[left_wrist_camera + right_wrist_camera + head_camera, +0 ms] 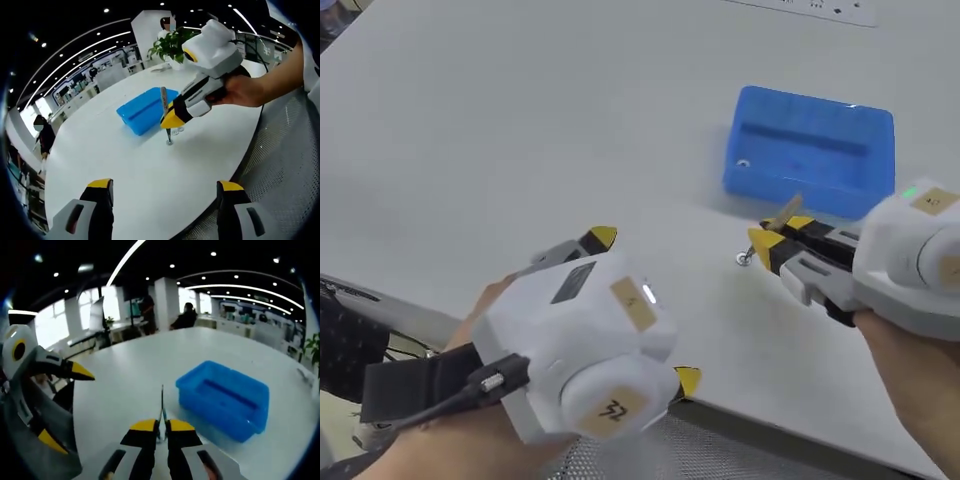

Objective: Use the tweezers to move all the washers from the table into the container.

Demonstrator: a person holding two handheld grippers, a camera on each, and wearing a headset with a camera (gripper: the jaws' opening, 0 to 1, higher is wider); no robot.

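Note:
My right gripper [780,232] is shut on the tweezers [784,212], just in front of the blue container [810,150]. The tweezers point down at a small washer [744,259] on the white table. One washer [744,164] lies inside the container's near left corner. In the left gripper view the tweezers [163,100] reach down to a washer [169,143], with more washers [178,131] beside it. In the right gripper view the tweezers [162,402] stick out from the shut right gripper [163,426] towards the container [225,397]. My left gripper [645,308] hovers open and empty over the table's near edge.
The white table [520,130] stretches wide to the left and behind the container. Its near edge [790,425] runs under my hands, with perforated metal below. My left gripper [30,390] shows at the left of the right gripper view. People stand far off in the room.

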